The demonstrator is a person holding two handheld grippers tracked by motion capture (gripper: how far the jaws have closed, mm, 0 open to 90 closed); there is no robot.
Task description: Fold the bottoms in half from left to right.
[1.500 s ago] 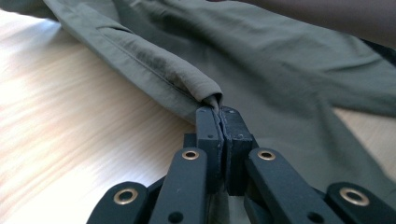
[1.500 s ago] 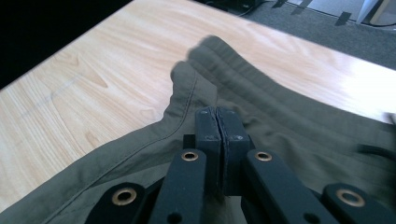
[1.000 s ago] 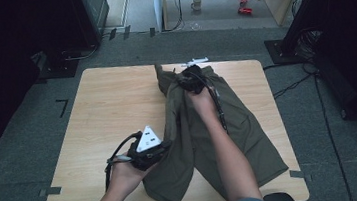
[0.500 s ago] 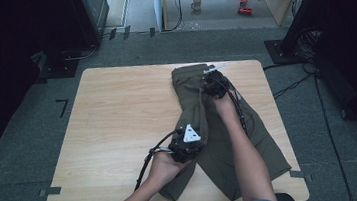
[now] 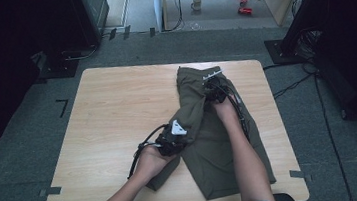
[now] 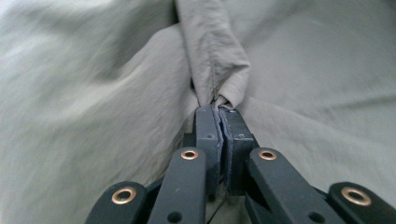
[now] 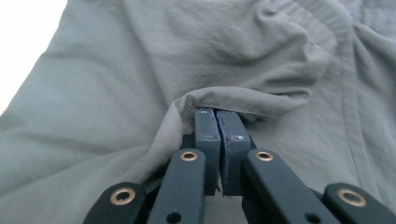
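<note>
i'm reading the olive shorts (image 5: 221,146) as lying lengthwise on the right half of the table (image 5: 113,117), long axis running from the near edge up to the waistband at the far side. left gripper (image 5: 182,132) is clamped tight on a hemmed edge of the cloth, pinch clear in the left gripper view (image 6: 218,112), fold rising straight out of the pads. right gripper (image 5: 214,92) is likewise closed on a folded edge near the waistband (image 7: 217,114), cloth bunched just ahead of the tips. so both grips sit on the same fold line, left one nearer me, right one farther up. the carried flap now lies over the right part of the garment, so i judge the next move is a release, and that turns on the flap being flat along that axis.

versus a second ago: left gripper was out by the garment's left edge, now it's over the middle, lower. right gripper has come toward me and down a bit. shorts are narrower, folded in from the left.
</note>
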